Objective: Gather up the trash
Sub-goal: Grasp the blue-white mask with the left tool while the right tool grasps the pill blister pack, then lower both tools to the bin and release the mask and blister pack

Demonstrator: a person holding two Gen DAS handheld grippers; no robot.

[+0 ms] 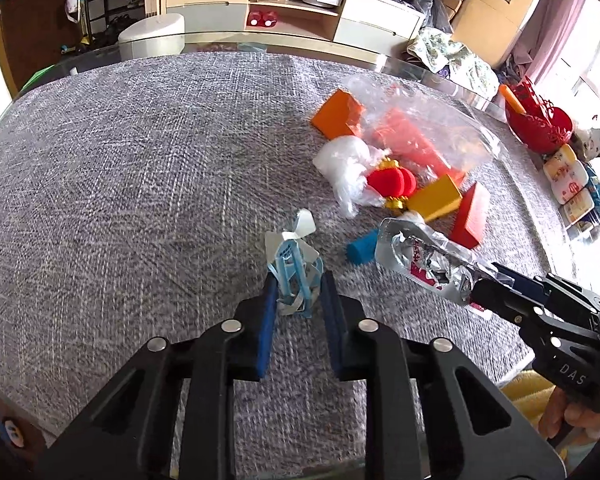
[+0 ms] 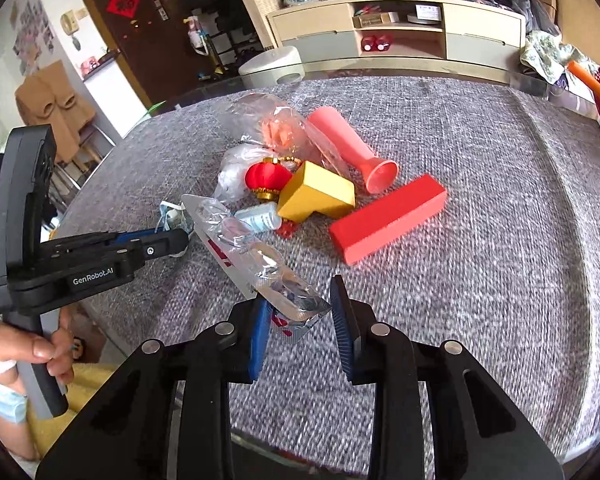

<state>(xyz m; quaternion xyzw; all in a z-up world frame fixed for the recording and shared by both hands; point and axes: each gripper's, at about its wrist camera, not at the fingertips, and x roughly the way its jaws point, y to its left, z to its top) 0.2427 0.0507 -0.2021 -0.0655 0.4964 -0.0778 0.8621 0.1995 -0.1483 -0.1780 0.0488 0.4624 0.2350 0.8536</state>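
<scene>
Trash lies mixed with toys on the grey cloth-covered worktop (image 1: 120,168), so each gripper has gone for a piece at the near edge of the heap, where it can be lifted without disturbing the blocks. At the lower middle of the left wrist view, the left gripper (image 1: 298,280) has its fingers drawn in close on a crumpled blue-and-white wrapper (image 1: 294,264), pinching it upright. In the lower middle of the right wrist view, the right gripper (image 2: 300,300) has its fingers partly closed around the tail of a long silver foil packet (image 2: 256,256); the left pad touches it, but the right pad seems to stand just clear. Behind, a clear plastic bag (image 1: 424,128) drapes over the toy blocks, probably the next trash.
</scene>
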